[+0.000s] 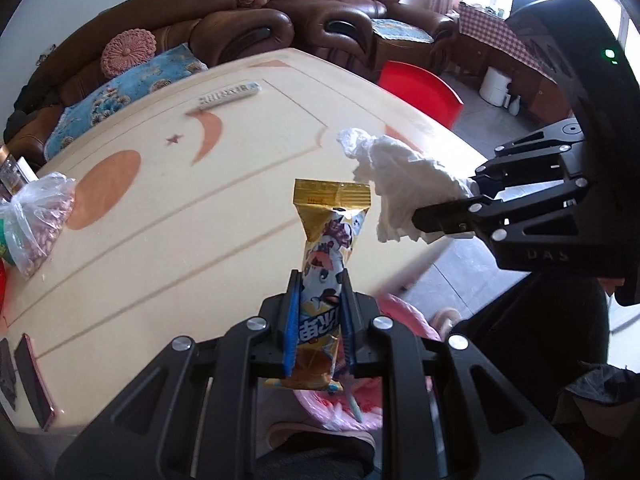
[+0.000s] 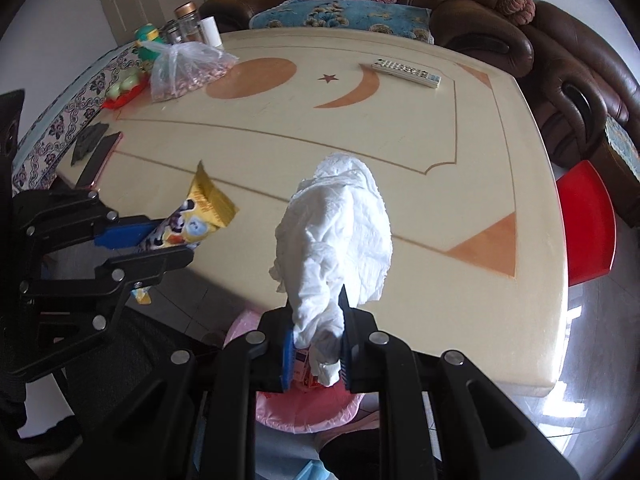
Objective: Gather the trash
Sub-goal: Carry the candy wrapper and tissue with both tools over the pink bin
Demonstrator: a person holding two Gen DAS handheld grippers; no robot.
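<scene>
My left gripper (image 1: 319, 312) is shut on a gold snack wrapper (image 1: 326, 256) with cartoon print and holds it upright over the near table edge. It also shows in the right wrist view (image 2: 196, 220). My right gripper (image 2: 318, 340) is shut on a crumpled white tissue (image 2: 340, 240), also held above the table edge; the tissue shows in the left wrist view (image 1: 400, 184) with the right gripper (image 1: 424, 224) at the right. A pink-lined trash bin (image 2: 308, 412) sits on the floor right below both grippers, and shows in the left wrist view (image 1: 344, 408).
The cream table (image 2: 360, 152) holds a remote control (image 2: 406, 72), a plastic bag of nuts (image 2: 184, 72), a phone (image 2: 100, 156), jars and a green toy at the far left. A red stool (image 2: 588, 220) and a brown sofa (image 2: 560, 52) stand beyond.
</scene>
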